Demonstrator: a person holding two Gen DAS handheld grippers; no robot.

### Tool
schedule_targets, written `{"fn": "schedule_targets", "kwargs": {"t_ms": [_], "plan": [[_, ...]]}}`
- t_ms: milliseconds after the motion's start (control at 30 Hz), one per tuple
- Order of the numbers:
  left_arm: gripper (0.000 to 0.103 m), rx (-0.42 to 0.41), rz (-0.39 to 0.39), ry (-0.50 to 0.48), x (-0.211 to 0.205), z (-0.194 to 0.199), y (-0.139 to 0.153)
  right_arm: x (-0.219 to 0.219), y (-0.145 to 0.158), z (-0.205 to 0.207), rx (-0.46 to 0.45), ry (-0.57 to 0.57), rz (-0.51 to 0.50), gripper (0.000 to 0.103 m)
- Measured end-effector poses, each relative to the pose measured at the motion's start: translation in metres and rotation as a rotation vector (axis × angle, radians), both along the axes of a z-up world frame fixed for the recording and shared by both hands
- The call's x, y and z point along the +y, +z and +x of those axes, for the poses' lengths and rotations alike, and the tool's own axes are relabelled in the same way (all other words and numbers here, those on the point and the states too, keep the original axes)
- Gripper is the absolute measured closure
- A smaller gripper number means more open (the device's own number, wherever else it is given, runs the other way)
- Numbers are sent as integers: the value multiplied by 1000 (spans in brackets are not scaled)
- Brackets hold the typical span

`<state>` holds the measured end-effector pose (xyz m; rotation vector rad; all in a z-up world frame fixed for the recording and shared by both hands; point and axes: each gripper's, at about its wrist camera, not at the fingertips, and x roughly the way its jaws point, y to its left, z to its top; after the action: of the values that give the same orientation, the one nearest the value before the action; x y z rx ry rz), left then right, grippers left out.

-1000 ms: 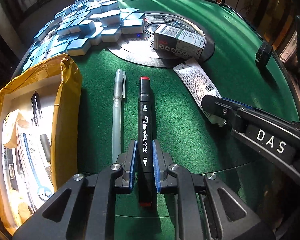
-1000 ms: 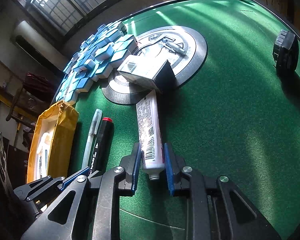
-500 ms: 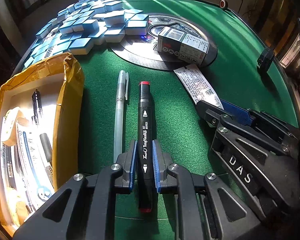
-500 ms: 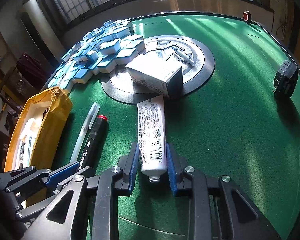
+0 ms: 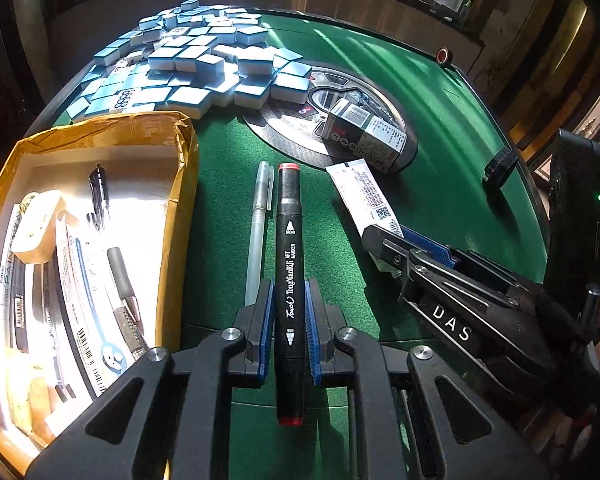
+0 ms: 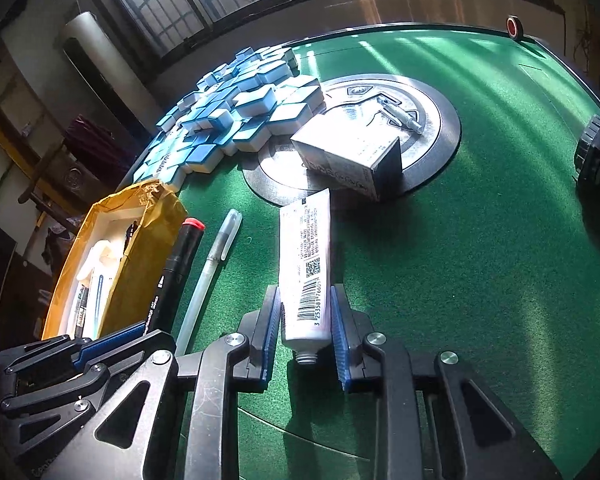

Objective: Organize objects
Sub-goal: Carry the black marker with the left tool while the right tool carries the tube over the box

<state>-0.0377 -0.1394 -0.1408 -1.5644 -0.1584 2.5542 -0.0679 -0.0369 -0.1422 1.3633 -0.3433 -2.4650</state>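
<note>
Lying on the green felt table (image 5: pixel 440 92), a slim black cylindrical art marker with red ends (image 5: pixel 289 280) is clamped between the ribbed blue pads of the left gripper (image 5: pixel 288 320), beside a translucent plastic pen (image 5: pixel 258 236). A soft white printed tube with a threaded neck (image 6: pixel 305 276) is flanked by the right gripper (image 6: pixel 306 324), whose pads are seen just at its sides; actual contact cannot be told. An open yellow-brown cardboard box holding stationery (image 5: pixel 186 184) is seen to the left.

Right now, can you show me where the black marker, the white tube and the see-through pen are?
black marker (image 5: pixel 290 280), left wrist view, on its printed barrel.
white tube (image 6: pixel 306 264), right wrist view, on its label.
see-through pen (image 5: pixel 258 236), left wrist view, on its clear barrel.
</note>
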Motion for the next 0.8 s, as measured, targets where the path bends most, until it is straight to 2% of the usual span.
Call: {"fn": "schedule_targets", "kwargs": {"t_ms": [533,700,800], "plan": [[90,44,75,12,-19,36,19,-5,9,7,37,18,-12,82],[90,52,89,14,-27,48,24,-7,10,11,15,27,-59,82],[90,59,99,20,-33,54,27,-5,13,21,-4,3,-121,82]]}}
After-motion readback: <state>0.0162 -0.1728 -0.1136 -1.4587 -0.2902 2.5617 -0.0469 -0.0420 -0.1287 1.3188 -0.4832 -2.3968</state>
